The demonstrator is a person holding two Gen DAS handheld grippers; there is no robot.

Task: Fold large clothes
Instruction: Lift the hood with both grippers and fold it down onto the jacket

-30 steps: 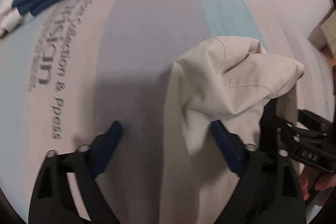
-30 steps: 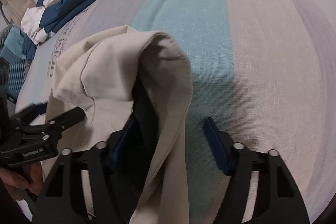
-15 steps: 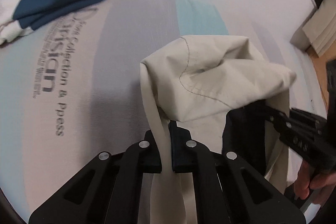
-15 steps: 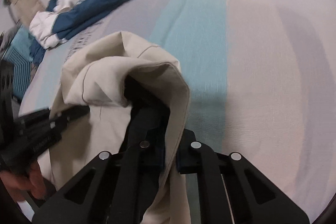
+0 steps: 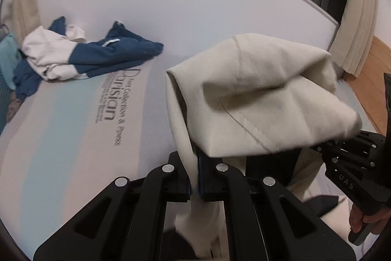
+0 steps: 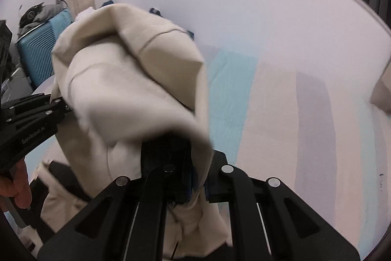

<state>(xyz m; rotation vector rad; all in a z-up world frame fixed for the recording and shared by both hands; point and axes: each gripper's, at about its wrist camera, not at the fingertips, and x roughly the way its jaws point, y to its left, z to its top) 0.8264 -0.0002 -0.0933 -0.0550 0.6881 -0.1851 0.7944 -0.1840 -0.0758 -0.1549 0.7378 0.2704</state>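
Cream garment (image 5: 264, 94) lifted above the striped mattress (image 5: 61, 129)
Left gripper (image 5: 194, 184) and right gripper (image 6: 198, 181) each pinch an edge of the cloth, which bunches up ahead of the fingers and hangs down between both tools

Cream garment (image 5: 264, 99) pinched in left gripper (image 5: 194, 184)

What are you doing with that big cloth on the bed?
A person is folding a large cream garment over a striped bed. The left tongs and the right tongs are each shut on an edge of it, holding it up so that it bunches between them. A blue and white garment lies crumpled farther back.
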